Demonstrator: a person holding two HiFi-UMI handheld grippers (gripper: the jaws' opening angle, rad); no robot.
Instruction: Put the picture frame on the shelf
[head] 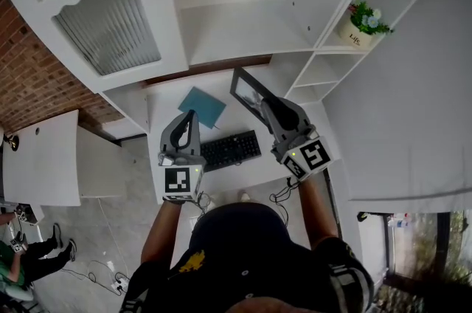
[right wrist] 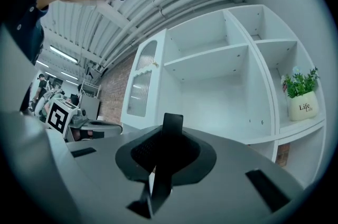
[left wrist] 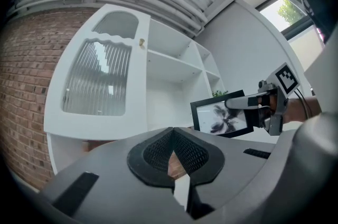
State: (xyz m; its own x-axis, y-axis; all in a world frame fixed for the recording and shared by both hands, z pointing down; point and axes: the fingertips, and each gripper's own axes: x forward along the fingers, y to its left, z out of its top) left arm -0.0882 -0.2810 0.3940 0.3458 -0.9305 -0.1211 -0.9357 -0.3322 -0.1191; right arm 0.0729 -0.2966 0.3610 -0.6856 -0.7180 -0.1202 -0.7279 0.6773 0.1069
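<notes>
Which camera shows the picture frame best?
The left gripper view: the picture frame faces it, print visible, in the right gripper. The head view sees it slanted, partly covered; the right gripper view, only its dark edge.

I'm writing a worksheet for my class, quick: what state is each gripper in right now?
Left gripper: closed, holding nothing.
Right gripper: closed on the picture frame.
</notes>
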